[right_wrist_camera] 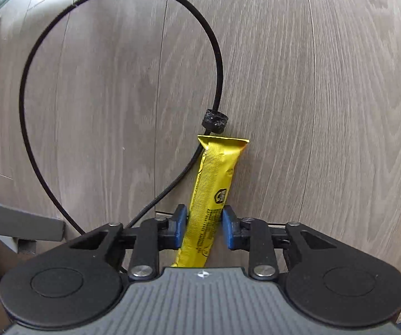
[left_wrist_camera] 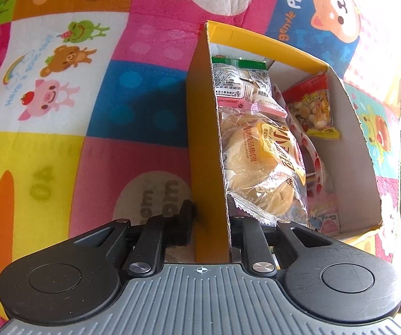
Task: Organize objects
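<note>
My left camera alone shows the cartoon play mat [left_wrist_camera: 74, 97], a patchwork of pink, blue, yellow and white squares with animals on it. On it stands the yellow cardboard box [left_wrist_camera: 200, 139], open on top and white inside. Its near wall runs straight away from me up the picture, and my left tongs [left_wrist_camera: 213, 224] straddle that wall's lower end, one finger outside and one inside, closed in on the cardboard. Inside the box, a clear bag of buns [left_wrist_camera: 259, 167] leans against that wall, a green-topped packet [left_wrist_camera: 239, 81] lies behind it, and a red and yellow snack bag [left_wrist_camera: 312, 109] sits at the far corner.

My right camera alone shows the grey wood-grain floor [right_wrist_camera: 326, 97] and a black cable [right_wrist_camera: 61, 55] looping wide across it, with a black strap [right_wrist_camera: 214, 117] wrapped on it. The yellow snack stick [right_wrist_camera: 211, 195] lies flat on the floor, its long axis pointing away from me and leaning slightly right, its sealed far end just under the strap. My right tongs [right_wrist_camera: 203, 230] stand either side of its near half: the left blue pad touches the wrapper, the right one shows a sliver of gap, so I cannot tell if it is gripped.
</note>
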A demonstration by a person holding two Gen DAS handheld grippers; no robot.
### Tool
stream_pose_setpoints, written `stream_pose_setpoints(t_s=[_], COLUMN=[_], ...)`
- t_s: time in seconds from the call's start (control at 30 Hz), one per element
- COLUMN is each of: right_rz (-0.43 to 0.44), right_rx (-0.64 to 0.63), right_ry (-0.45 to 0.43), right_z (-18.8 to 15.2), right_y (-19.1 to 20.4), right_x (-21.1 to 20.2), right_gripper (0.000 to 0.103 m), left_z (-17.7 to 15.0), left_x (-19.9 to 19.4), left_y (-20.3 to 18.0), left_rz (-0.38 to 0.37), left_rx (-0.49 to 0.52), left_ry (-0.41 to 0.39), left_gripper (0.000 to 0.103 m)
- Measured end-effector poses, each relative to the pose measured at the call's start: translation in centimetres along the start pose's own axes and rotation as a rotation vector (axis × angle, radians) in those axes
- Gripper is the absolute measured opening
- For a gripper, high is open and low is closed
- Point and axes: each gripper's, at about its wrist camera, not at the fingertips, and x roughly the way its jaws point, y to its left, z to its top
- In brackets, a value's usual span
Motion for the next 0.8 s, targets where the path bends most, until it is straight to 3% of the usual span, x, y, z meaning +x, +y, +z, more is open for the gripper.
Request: stream_pose_setpoints(t_s=[0.13,0.23,0.37,0.47,0.53,0.67,0.8], right_rz=[-0.037,-0.025,0.019,0.055,0.064,0.085,0.133], right_rx=[-0.046,-0.082,-0.148,-0.219,-0.276,-0.428,-0.576], right_ry=[0.020,-0.014,-0.081,-0.148,-0.198,-0.296,-0.309], right_z=[-1.0,-2.1,-3.5,-4.2,-4.8,-5.6,-7.6], right_y=[-1.1,-3.2,-6.4,-7.5,-6.4,-2.1,3.8], right_x=[-1.3,-6.5,-19.2,-31.0,-38.4,-51.9,-61.8], right_gripper=[0.021,0.021,0.021,0.021,0.021,0.021,0.021], left_z=[0.0,-0.1,0.0,-0.2,-0.3,0.3,0.2], left_x=[0.0,0.1,0.1,0.1,0.1,0.2,0.1], left_y=[0.3,0.5,0.6,0.2,0.4,0.9,-0.1], left_rz=[-0.015,-0.031,-0.040,-0.042,-0.058,-0.071,-0.023], left_rx=[-0.012,-0.011,-0.017,0.077,0.105,0.034,0.056], left_ry=[-0.001,-0.008,-0.003,-0.029,-0.033,0.001,0.019], left_gripper=[0.020,0.021,0.022,0.023,0.023,0.022,0.020])
